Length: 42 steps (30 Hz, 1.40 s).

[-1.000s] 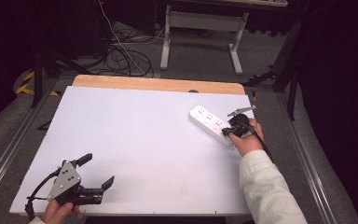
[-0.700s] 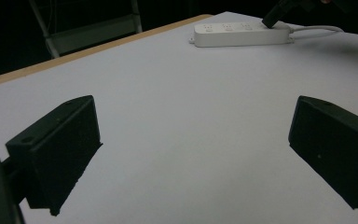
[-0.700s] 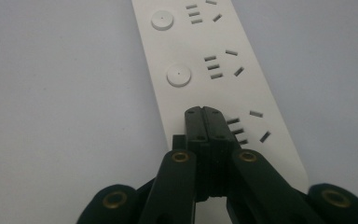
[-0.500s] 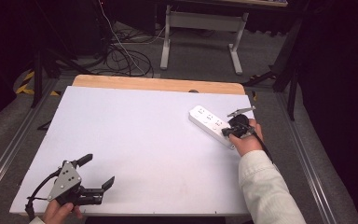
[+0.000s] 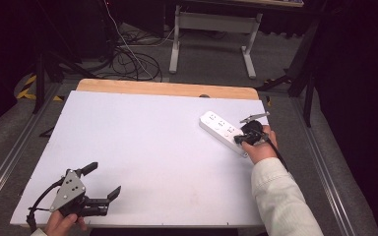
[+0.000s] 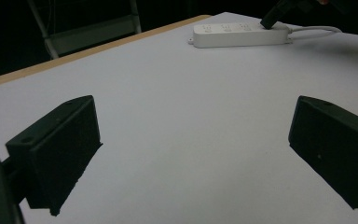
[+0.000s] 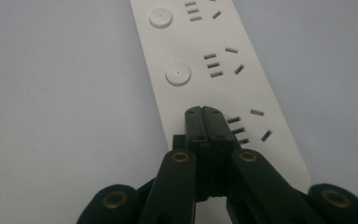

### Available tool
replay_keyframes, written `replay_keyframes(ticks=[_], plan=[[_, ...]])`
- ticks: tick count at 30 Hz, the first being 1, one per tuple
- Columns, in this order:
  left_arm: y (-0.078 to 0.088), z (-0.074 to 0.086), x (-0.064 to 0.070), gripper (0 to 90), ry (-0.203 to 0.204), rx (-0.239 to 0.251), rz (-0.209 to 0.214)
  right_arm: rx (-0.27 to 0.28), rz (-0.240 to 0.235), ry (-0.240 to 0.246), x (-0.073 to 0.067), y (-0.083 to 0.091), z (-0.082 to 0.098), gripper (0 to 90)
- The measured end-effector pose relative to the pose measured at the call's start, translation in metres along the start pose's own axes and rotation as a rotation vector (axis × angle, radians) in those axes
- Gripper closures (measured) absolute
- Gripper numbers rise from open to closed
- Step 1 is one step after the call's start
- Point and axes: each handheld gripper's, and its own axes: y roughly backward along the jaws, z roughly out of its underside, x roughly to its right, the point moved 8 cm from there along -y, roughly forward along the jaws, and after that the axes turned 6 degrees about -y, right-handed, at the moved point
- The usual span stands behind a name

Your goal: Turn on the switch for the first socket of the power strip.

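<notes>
Right tongs [image 7: 203,112] pressing down on the power strip [image 5: 223,132]

The strip is lying near the bench's [image 5: 152,142] far right side. The right tongs are pinched together, tips on the strip. The left tongs [image 5: 101,182] are sitting wide apart at the near left corner.

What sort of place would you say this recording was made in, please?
Probably a lab or studio set up for recording handling tasks. A white table stands on grey carpet in a dark room, cables trail across the floor behind it, and a person works a power strip with hand-held grippers.
</notes>
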Motion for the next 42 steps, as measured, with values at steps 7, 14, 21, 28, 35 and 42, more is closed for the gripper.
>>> replay_keyframes(ticks=[7, 14, 21, 28, 35, 42], plan=[[0.000, 0.000, -0.001, 2.8, 0.000, -0.003, -0.001, 0.009, 0.005, 0.000, -0.001, 0.000, 0.000, 90.0], [-0.001, 0.000, -0.001, 2.8, 0.000, -0.002, 0.001, 0.046, -0.005, -0.016, -0.001, 0.009, -0.004, 90.0], [-0.001, 0.000, -0.001, 2.8, 0.004, -0.001, 0.002, 0.089, -0.023, -0.011, -0.006, 0.020, -0.010, 90.0], [-0.002, 0.000, -0.001, 2.8, 0.011, -0.004, 0.003, 0.144, -0.022, -0.006, -0.009, 0.042, -0.018, 90.0], [-0.002, 0.000, -0.001, 2.8, 0.006, -0.006, 0.002, 0.195, -0.037, 0.012, -0.017, 0.060, -0.023, 90.0], [-0.002, 0.000, -0.001, 2.8, 0.007, -0.005, 0.002, 0.229, -0.045, 0.024, -0.022, 0.076, -0.026, 90.0]])
